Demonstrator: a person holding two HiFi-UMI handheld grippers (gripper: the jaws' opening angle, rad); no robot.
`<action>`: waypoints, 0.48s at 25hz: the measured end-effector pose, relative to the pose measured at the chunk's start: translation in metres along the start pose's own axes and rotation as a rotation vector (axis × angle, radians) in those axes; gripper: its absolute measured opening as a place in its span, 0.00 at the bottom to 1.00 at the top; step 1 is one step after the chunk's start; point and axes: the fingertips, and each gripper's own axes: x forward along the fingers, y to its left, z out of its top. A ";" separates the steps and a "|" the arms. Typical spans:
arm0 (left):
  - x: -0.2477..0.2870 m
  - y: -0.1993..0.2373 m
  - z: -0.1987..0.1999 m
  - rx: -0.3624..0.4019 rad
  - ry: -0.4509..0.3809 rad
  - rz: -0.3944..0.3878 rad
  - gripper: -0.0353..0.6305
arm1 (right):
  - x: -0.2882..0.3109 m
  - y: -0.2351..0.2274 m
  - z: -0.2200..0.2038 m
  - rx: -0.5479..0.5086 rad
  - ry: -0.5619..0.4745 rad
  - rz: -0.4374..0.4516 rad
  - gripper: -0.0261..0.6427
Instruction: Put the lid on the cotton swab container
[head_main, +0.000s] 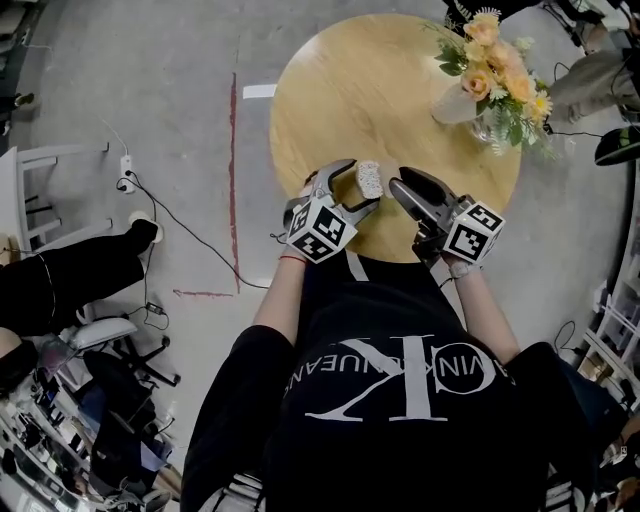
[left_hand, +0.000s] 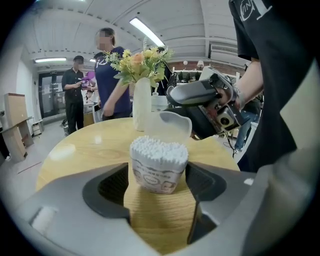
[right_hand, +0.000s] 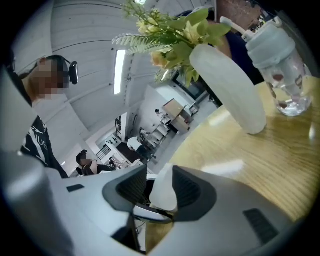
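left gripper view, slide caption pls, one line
Open left gripper around the uncapped cotton swab container; right gripper holds the lid behind it.

Round wooden table (head_main: 370, 90) on grey floor (head_main: 150, 100). Near edge, middle: cotton swab container (head_main: 370, 180), upright, no lid. Far right: white vase (head_main: 455, 103) of flowers (head_main: 495, 65), glass jar (right_hand: 282, 75) just beside it.

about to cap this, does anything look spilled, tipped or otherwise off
Nothing spilled or damaged. The cotton swab container stands upright on the table between the left gripper's open jaws, its swabs uncovered only because the right gripper holds the lid. The flower vase is upright too.
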 end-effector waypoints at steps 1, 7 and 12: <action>0.000 -0.001 0.000 -0.001 -0.002 0.001 0.60 | 0.002 0.003 0.000 0.002 0.000 0.009 0.29; 0.002 -0.004 -0.002 -0.002 -0.004 0.003 0.59 | 0.012 0.010 -0.004 0.014 0.004 0.038 0.26; 0.002 -0.002 -0.002 -0.007 -0.001 0.017 0.59 | 0.024 0.011 -0.012 -0.111 0.058 -0.026 0.18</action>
